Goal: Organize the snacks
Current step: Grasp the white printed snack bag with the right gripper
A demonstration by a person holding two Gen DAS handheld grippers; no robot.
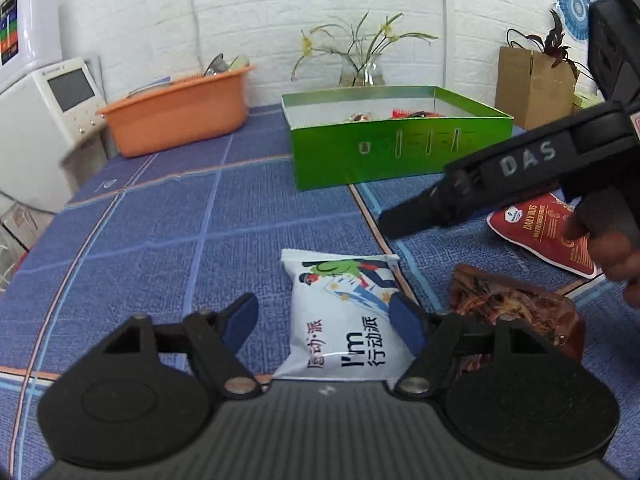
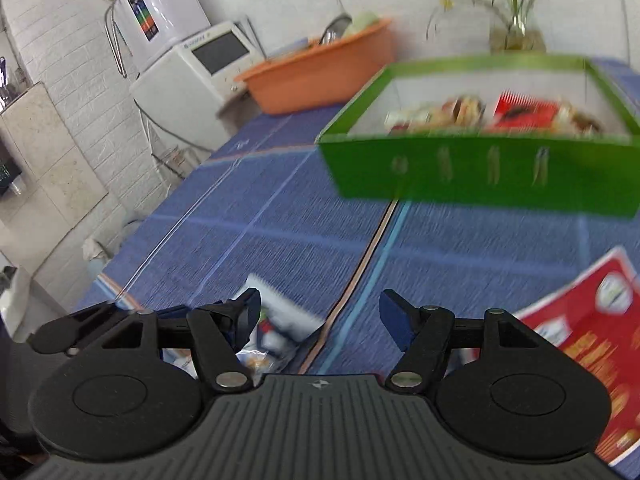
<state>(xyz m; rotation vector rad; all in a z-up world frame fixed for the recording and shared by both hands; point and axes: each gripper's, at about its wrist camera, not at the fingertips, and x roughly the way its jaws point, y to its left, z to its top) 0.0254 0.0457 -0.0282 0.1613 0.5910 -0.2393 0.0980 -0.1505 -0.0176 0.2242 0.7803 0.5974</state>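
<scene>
A white snack packet [image 1: 344,312] with a cartoon print lies on the blue cloth between the open fingers of my left gripper [image 1: 326,320]; whether the fingers touch it is unclear. A brown dried-snack pack [image 1: 516,308] lies just right of it. A red nuts pouch [image 1: 544,232] lies farther right, also in the right wrist view [image 2: 592,344]. My right gripper [image 2: 320,316] is open and empty above the cloth; in the left wrist view [image 1: 400,220] it hovers over the table. The green box [image 1: 400,152] holds several snacks [image 2: 520,114].
An orange tub [image 1: 180,116] with dishes stands at the back left, beside a white appliance [image 1: 52,120]. A glass vase with flowers [image 1: 362,68] is behind the box. A cardboard box [image 1: 536,84] stands at the back right. The table edge runs along the left.
</scene>
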